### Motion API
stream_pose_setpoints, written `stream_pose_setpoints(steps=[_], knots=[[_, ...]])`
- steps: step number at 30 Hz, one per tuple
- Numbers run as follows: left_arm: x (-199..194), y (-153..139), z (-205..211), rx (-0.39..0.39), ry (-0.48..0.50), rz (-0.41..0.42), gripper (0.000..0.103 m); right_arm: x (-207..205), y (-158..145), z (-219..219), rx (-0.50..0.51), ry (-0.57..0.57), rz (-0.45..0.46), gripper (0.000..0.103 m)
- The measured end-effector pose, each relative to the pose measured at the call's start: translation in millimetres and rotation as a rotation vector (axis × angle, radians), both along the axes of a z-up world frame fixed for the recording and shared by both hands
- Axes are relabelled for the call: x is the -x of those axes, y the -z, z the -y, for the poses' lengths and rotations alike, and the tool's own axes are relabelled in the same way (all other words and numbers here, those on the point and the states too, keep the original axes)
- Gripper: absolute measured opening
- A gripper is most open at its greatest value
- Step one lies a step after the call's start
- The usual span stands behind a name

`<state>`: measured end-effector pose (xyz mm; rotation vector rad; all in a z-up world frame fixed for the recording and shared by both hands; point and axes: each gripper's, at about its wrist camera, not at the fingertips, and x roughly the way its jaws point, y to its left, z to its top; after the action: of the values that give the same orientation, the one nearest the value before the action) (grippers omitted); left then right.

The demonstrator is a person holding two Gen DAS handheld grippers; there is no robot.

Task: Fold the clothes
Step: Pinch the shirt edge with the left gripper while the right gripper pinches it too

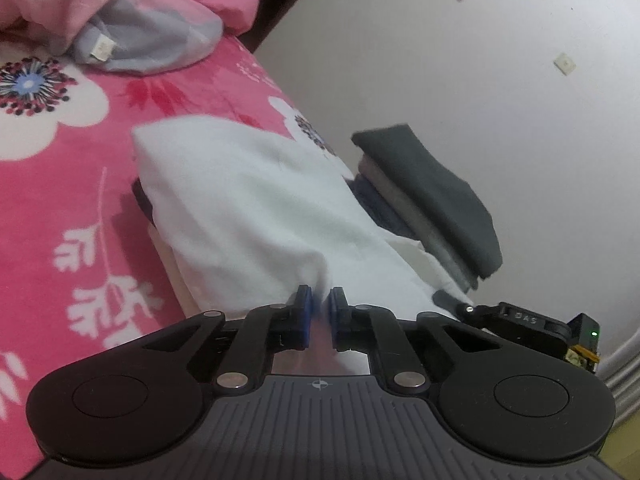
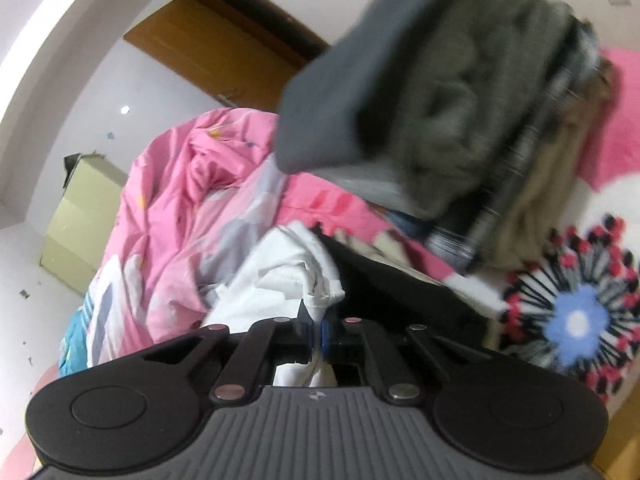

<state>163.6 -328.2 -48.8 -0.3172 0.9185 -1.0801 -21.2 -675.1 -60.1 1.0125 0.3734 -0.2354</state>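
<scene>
A white garment (image 1: pixel 248 200) lies folded on the pink flowered blanket (image 1: pixel 60 200), and one end of it is drawn up to my left gripper (image 1: pixel 320 304). That gripper is shut on the white cloth's edge. In the right wrist view the same white garment (image 2: pixel 288 276) bunches in front of my right gripper (image 2: pixel 318 332), which is shut on a fold of it. A black garment (image 2: pixel 400 292) lies just under and to the right of the white one. The far side of the white garment is hidden.
A stack of folded clothes (image 1: pixel 432 200) with a dark grey piece on top stands at the bed's edge, looming close (image 2: pixel 440 100) above the right gripper. A grey-blue garment (image 1: pixel 152 36) and a crumpled pink duvet (image 2: pixel 180 200) lie further off. A pale box (image 2: pixel 80 220) stands on the floor.
</scene>
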Motion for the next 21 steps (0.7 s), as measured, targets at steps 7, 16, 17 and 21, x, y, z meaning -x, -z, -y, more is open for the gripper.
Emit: stream_pose_setpoints(steps=[7,16,17,21], knots=[[-5,-1,-18,0.039,-0.009,-0.017,0.009,6,-2,-3,0.028,-0.009,0.068,0.003],[-54,9,-51,0.098,-0.176,-0.147,0.047,11,37,10,-0.186,-0.029,0.063,0.014],[-62,10,-49,0.092,-0.190,-0.153,0.052,11,38,11,-0.202,-0.034,0.064,0.019],[-92,18,-34,0.056,-0.219,-0.180,0.055,9,41,13,-0.239,-0.062,0.071,0.037]])
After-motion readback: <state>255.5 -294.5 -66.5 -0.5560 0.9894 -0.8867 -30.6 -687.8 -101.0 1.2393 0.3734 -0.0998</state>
